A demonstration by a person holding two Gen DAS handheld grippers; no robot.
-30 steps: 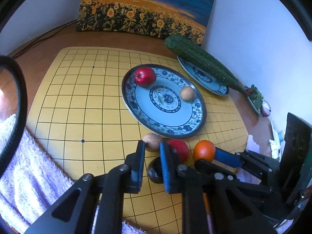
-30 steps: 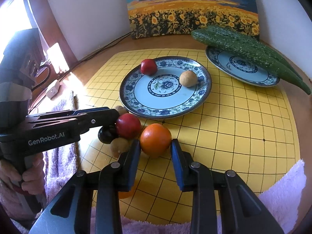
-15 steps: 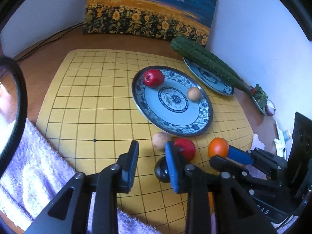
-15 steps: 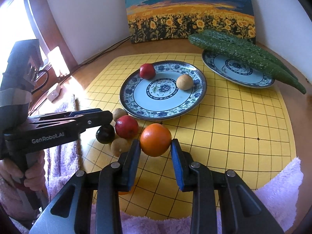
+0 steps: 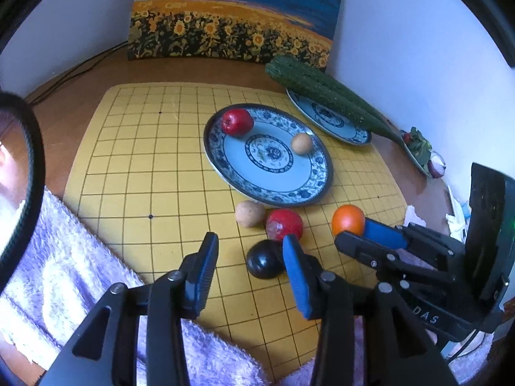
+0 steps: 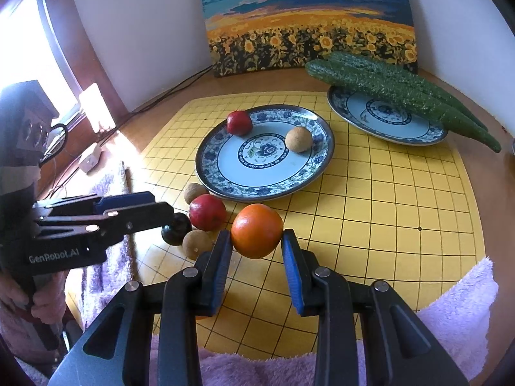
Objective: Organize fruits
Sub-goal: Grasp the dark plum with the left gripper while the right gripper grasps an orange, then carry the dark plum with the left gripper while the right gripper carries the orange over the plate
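Observation:
My right gripper is shut on an orange, held just above the yellow grid mat. In the left wrist view the orange shows at the tips of that right gripper. My left gripper is opening, with no pad pressing on anything. A dark plum lies at its tips beside the blue-padded finger. A red fruit and a brown fruit lie just beyond. The blue-patterned plate holds a red apple and a brown round fruit.
A second brown fruit lies by the plum. A smaller plate at the back right carries long green cucumbers. A sunflower painting leans on the wall. A purple towel edges the mat's near side. A person's hand grips the left tool.
The left jaws have spread apart from shut, and the left gripper has drawn back a little from the loose fruits. The right gripper still holds the orange in the same place.

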